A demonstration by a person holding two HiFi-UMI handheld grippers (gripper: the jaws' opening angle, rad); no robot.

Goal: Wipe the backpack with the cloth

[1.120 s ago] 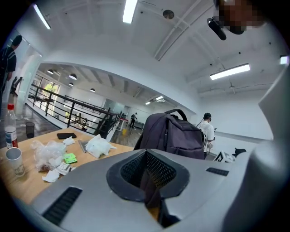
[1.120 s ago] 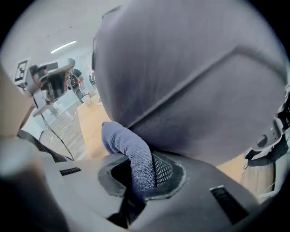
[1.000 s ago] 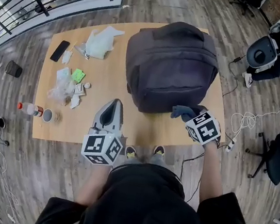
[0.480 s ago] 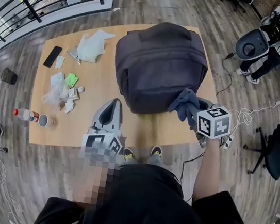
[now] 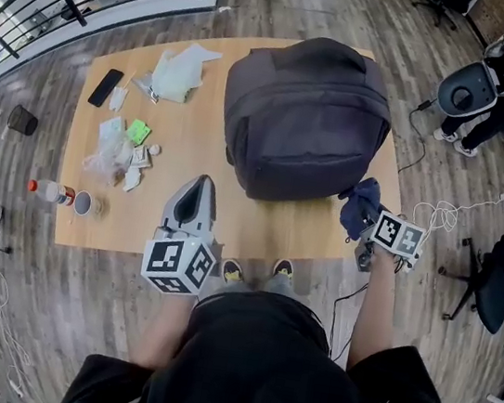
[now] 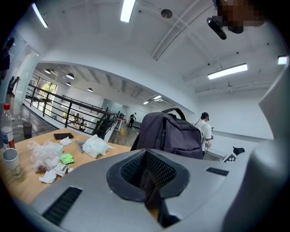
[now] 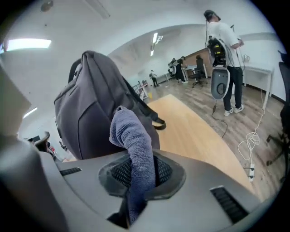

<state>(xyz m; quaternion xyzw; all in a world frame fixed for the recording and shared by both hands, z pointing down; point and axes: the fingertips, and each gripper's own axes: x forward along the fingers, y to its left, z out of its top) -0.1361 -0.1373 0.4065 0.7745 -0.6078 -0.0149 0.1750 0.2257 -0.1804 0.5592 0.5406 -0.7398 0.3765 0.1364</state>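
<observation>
A dark grey backpack (image 5: 307, 115) lies on the wooden table (image 5: 257, 230); it also fills the left of the right gripper view (image 7: 93, 111) and stands ahead in the left gripper view (image 6: 170, 136). My right gripper (image 5: 368, 224) is shut on a dark blue cloth (image 5: 360, 206), just off the backpack's near right corner at the table's edge. The cloth (image 7: 134, 145) sticks up from between the jaws (image 7: 136, 179); whether it touches the backpack I cannot tell. My left gripper (image 5: 203, 184) rests near the table's front edge, left of the backpack, shut and empty (image 6: 148, 183).
A phone (image 5: 106, 88), white plastic bags (image 5: 179, 72), small packets (image 5: 127, 144), a bottle (image 5: 47, 191) and a cup (image 5: 83, 205) occupy the table's left half. A person (image 5: 500, 83) stands at far right. Cables (image 5: 447, 216) lie on the floor.
My right gripper has rolled and carried the cloth rightward along the backpack's near side to its right corner. The left gripper has stayed in place.
</observation>
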